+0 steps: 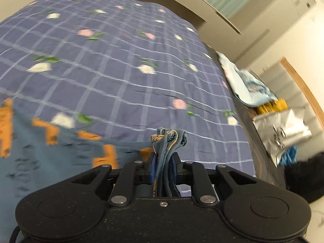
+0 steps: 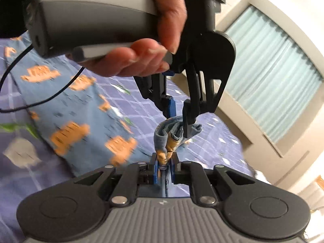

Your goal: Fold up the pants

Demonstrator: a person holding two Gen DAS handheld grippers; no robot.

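Overhead, pants (image 1: 40,158) on checked bedsheet (image 1: 121,60) (curtained window (image 2: 273,77)).

Motion blur smears the orange prints on the pants (image 1: 50,154), whose far end runs off the left edge, the right gripper (image 2: 164,162) hides the fabric it pinches, and the silver bag (image 1: 283,131) beside the bed shows black markings too blurred to read.

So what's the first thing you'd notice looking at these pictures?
Probably the blue pants with orange shapes, lying across the checked, flowery bedspread. Both the left gripper and right gripper pinch bunched pant fabric, close together. A hand fills the right view's top.
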